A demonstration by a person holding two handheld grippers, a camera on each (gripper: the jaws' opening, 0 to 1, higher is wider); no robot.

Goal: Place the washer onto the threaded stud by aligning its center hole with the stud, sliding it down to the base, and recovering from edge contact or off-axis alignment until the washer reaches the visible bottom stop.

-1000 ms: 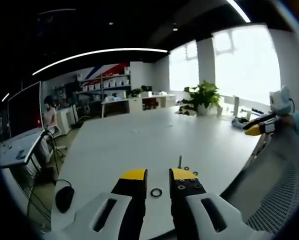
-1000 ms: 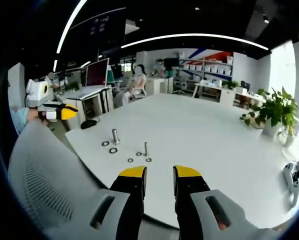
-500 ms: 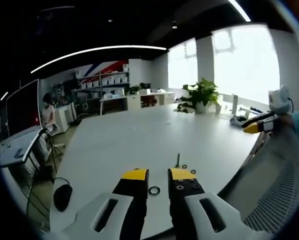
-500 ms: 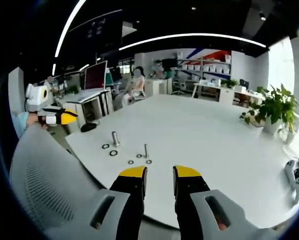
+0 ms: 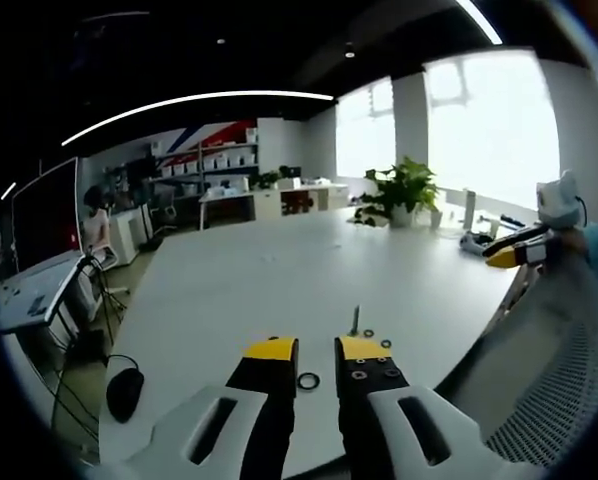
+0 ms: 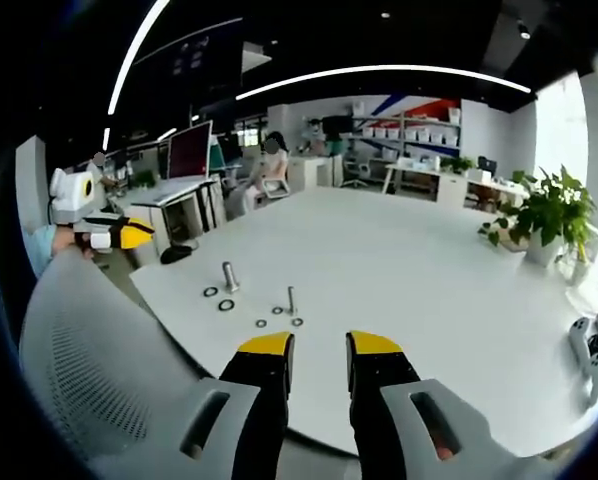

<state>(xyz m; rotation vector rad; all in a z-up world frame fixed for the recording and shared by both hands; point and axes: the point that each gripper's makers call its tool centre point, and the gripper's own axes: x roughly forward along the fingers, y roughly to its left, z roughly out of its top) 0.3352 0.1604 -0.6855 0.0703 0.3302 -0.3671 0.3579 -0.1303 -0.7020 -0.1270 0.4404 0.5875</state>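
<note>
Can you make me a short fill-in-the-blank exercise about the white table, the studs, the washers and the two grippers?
1. The thin upright stud and the thicker upright bolt both stand on the white ____.
2. The jaws of the right gripper are open and hold ____.
3. The black ring washers lie flat on the table, not yet on a ____.
4. Between the tips of the left gripper a black ____ shows on the table.

Missing words: table; nothing; stud; washer
</note>
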